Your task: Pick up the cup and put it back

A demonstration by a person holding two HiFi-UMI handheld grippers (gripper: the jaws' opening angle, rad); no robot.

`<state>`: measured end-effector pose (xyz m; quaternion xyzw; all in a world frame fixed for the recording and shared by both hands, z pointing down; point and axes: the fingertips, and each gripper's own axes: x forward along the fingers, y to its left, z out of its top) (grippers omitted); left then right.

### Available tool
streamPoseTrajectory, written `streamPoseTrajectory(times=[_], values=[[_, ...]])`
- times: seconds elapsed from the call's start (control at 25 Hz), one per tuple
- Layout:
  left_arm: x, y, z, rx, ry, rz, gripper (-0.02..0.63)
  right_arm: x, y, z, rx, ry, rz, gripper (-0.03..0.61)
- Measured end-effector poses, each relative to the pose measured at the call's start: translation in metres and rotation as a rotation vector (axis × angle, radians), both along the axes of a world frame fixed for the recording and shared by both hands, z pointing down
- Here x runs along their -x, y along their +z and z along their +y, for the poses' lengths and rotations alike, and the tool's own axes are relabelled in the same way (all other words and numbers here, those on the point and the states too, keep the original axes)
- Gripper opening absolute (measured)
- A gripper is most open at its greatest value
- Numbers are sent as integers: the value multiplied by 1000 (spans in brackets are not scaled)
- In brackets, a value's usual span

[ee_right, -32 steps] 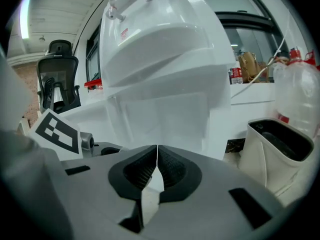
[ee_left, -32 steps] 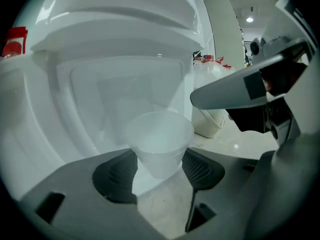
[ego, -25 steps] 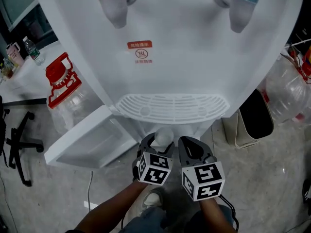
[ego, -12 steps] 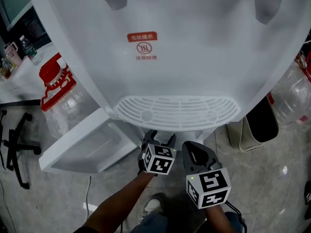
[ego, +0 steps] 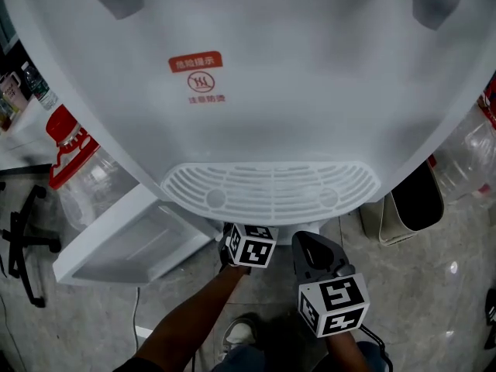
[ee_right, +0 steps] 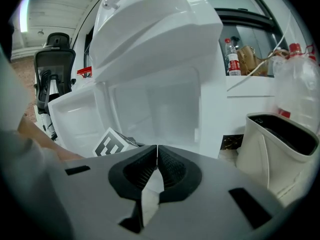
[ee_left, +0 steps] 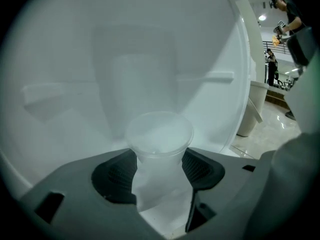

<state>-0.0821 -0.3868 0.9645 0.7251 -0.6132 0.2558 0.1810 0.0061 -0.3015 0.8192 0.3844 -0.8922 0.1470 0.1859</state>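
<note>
A translucent plastic cup [ee_left: 159,136] stands upright between the dark pads of my left gripper [ee_left: 159,168], which is shut on its lower body. Around it is the white inside of the cabinet at the foot of the water dispenser [ego: 271,91]. In the head view only the left gripper's marker cube [ego: 252,246] shows; its jaws and the cup are hidden under the ribbed drip tray [ego: 271,192]. My right gripper [ego: 312,242] hangs just right of it, outside the cabinet. Its jaws meet at the tips [ee_right: 156,159] with nothing between them.
The cabinet door [ego: 124,242] hangs open to the left. A clear water jug with a red cap [ego: 66,142] stands beyond it, and an office chair base [ego: 23,246] sits farther left. A beige bin with a black liner [ego: 415,200] stands right of the dispenser.
My left gripper has gone forward under the drip tray with the cup, so the cup has left the head view. The right gripper has stayed about where it was.
</note>
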Motion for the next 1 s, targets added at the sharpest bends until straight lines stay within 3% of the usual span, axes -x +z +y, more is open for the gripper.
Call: streamPoseTrajectory(times=[0.32, 0.56, 1.0], values=[[6, 1, -9, -15, -6, -41, 278, -4, 4, -1, 6, 1, 10, 21], [4, 16, -5, -16, -32, 2, 287, -8, 7, -1, 6, 13, 8, 21], [-2, -3, 14, -24, -29, 34, 299, -8, -6, 5, -9, 9, -16, 21]])
